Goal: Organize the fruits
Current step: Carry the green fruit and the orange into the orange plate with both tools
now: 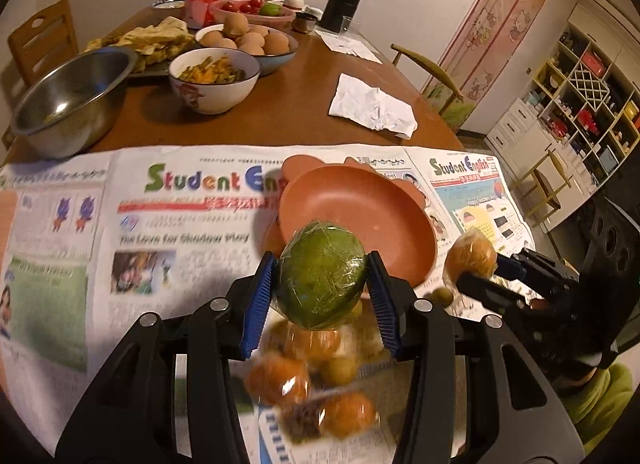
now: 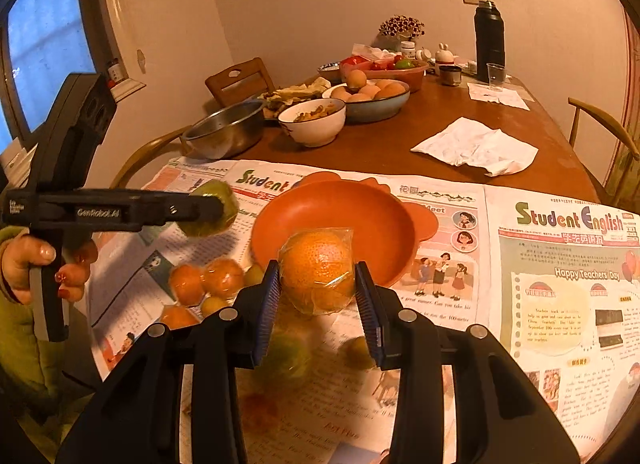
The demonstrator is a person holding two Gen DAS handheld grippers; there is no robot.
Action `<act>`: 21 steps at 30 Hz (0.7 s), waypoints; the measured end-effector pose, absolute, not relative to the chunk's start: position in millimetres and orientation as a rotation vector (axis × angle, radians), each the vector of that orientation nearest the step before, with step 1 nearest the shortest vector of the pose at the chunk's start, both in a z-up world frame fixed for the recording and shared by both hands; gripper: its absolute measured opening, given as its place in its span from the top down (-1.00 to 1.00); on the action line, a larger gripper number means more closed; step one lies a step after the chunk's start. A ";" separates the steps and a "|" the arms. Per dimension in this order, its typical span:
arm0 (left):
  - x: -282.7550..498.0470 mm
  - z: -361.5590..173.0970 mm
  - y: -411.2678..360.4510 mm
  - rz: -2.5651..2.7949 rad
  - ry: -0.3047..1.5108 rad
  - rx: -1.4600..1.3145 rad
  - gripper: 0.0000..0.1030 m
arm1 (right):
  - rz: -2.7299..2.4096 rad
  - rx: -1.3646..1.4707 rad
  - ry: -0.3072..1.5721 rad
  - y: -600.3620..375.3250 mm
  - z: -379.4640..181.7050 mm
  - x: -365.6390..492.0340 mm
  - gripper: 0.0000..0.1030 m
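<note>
Above the newspaper-covered desk near the round terracotta plastic plate, the left gripper pinches a film-wrapped green round fruit and the right gripper a film-wrapped orange, both probably firm but slippery, best held across their widest middles.

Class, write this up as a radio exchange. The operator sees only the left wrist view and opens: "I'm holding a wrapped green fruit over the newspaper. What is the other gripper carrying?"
Observer: The right gripper is shut on a wrapped orange, near the front rim of the orange plate.
Operator: Who is holding my gripper?
Observer: A hand with red-painted nails and a green sleeve grips the left gripper's handle.
Operator: Anything beside me I can't see?
Observer: A window is on the wall at the left of the right wrist view.
</note>
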State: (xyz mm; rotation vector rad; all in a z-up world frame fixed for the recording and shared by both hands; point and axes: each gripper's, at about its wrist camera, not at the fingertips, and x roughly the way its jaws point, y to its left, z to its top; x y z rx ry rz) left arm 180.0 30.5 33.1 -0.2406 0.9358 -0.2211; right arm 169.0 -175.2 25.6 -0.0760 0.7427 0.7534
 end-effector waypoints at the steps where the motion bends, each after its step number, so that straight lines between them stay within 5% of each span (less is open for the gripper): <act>1: 186.7 31.8 28.8 -0.223 0.943 -0.237 0.27 | 0.749 -0.080 0.747 -174.4 24.1 172.3 0.31; 21: 257.3 1.1 8.1 -0.275 1.057 -0.211 0.27 | 0.758 -0.148 0.827 -147.5 1.6 212.3 0.30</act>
